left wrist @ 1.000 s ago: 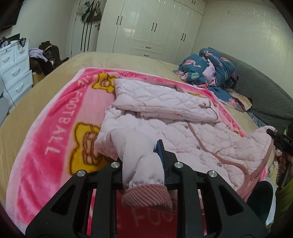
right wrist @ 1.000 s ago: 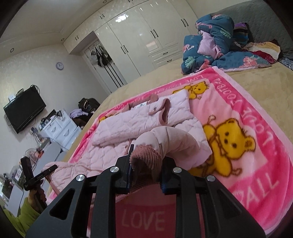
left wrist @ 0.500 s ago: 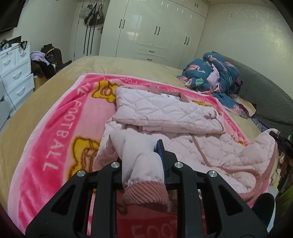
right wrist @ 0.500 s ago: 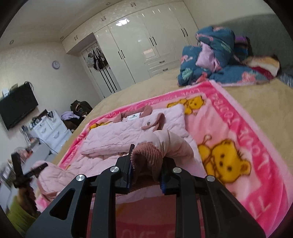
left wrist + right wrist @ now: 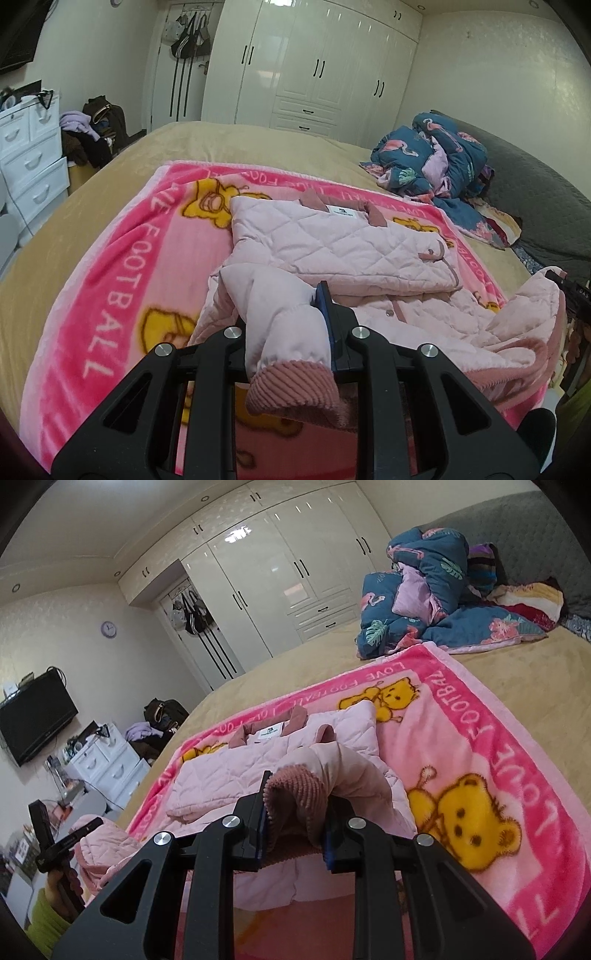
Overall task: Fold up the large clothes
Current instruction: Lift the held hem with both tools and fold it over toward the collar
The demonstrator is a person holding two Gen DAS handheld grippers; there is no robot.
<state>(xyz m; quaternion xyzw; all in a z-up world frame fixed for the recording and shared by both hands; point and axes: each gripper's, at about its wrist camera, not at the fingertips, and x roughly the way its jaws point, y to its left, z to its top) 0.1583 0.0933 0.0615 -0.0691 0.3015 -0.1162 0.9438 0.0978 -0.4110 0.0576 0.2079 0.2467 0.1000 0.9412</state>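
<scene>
One pink blanket [image 5: 110,295], spread beneath both grippers. One quilted pink jacket [image 5: 332,240], ahead, half-folded. Left gripper [image 5: 291,332] clamped on left cuff [image 5: 291,387]; right gripper [image 5: 295,823] clamped on right cuff [image 5: 295,786]. Carry level, forward, taut.

Both views are evenly lit by soft, warm indoor light from overhead. A ceiling lamp glares as a white patch on the glossy wardrobe [image 5: 258,565], whose doors also shine in the left view [image 5: 317,62]. Shadows are faint. The fisheye bends walls and the bed [image 5: 258,144] strongly near the edges, and the corners go black. The centre is sharp; the far left rim of the right view is smeared.
</scene>
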